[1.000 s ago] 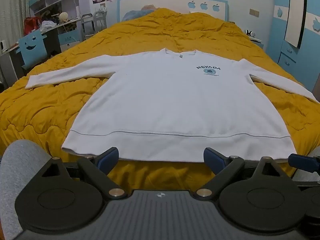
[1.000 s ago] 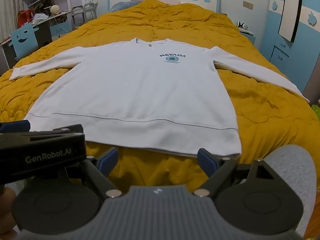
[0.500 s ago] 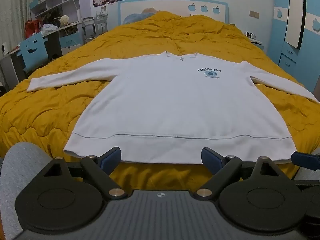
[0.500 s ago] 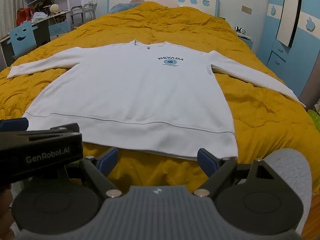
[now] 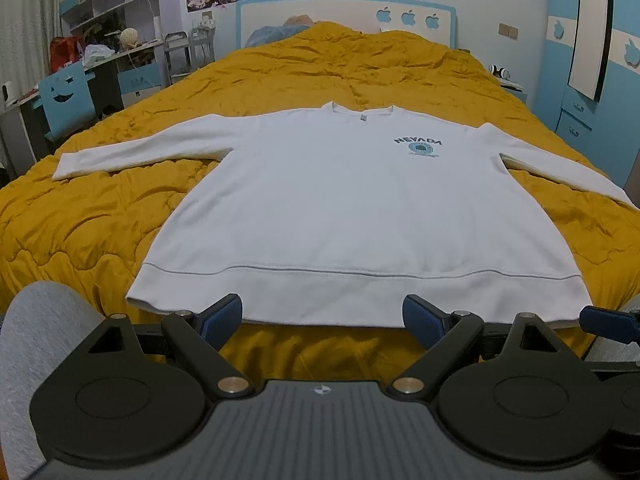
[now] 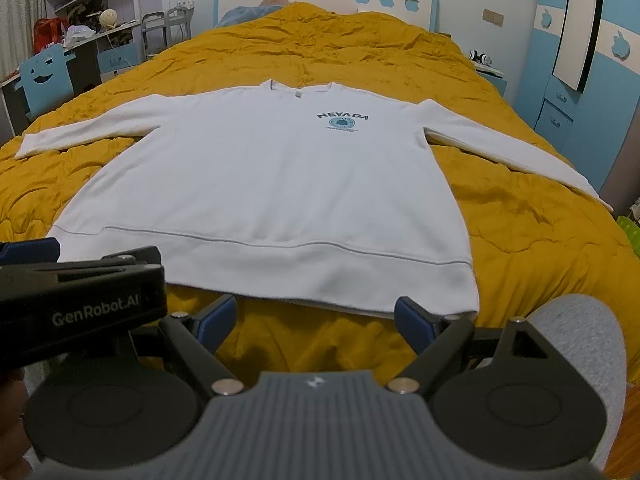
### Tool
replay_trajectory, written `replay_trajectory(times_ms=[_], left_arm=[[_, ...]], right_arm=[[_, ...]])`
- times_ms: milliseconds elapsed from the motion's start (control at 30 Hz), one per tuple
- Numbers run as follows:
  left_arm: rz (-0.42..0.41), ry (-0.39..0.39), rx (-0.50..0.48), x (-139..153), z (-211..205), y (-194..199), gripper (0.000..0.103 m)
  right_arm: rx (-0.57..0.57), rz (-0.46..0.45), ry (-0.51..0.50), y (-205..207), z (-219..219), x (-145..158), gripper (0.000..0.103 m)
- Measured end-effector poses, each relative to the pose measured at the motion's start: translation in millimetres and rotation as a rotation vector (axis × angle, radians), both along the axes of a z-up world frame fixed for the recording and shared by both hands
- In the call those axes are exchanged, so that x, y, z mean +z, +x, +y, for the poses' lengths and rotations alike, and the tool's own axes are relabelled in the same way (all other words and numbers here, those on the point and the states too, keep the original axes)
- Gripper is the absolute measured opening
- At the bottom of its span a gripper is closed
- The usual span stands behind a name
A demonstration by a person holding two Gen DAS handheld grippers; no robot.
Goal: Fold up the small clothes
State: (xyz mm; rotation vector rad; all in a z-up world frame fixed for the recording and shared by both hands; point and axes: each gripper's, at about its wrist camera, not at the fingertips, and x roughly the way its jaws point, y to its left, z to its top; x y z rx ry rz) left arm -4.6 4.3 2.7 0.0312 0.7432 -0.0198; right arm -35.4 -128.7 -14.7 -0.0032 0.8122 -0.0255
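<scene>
- Sweater point(image 5: 352, 208) lies flat on the yellow bed point(image 5: 96, 232), front side up, with the word NEVADA on its chest.
- Both sleeves are spread out wide to the sides, and the bottom edge point(image 5: 352, 300) is nearest to the grippers.
- No fold has been made yet, so I think this is the very start.
- Left gripper point(image 5: 322, 318) hangs just before the bottom edge with its fingers wide apart, and it holds nothing.
- Right gripper point(image 6: 315, 320) is the same: fingers wide apart, nothing in them, close to the bottom right corner point(image 6: 464, 292).
- To do the first fold well, I would pick one sleeve and grab it near the cuff and near the shoulder.
- Pinch only the sweater, not the puffy blanket under it, because the blanket may come up too.
- Lift low and slow, then lay the sleeve across the body so it stays smooth.
- Keep the sides even, or the fold may turn out crooked.
</scene>
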Motion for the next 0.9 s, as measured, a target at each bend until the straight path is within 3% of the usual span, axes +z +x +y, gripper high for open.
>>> replay_trajectory(times_ms=[900], left_arm=[[0.017,-0.02,-0.011,-3.1,7.4,-0.3,0.103]], right_arm=[[-0.001,-0.005,-0.016,-1.5,7.0,-1.8,0.082]])
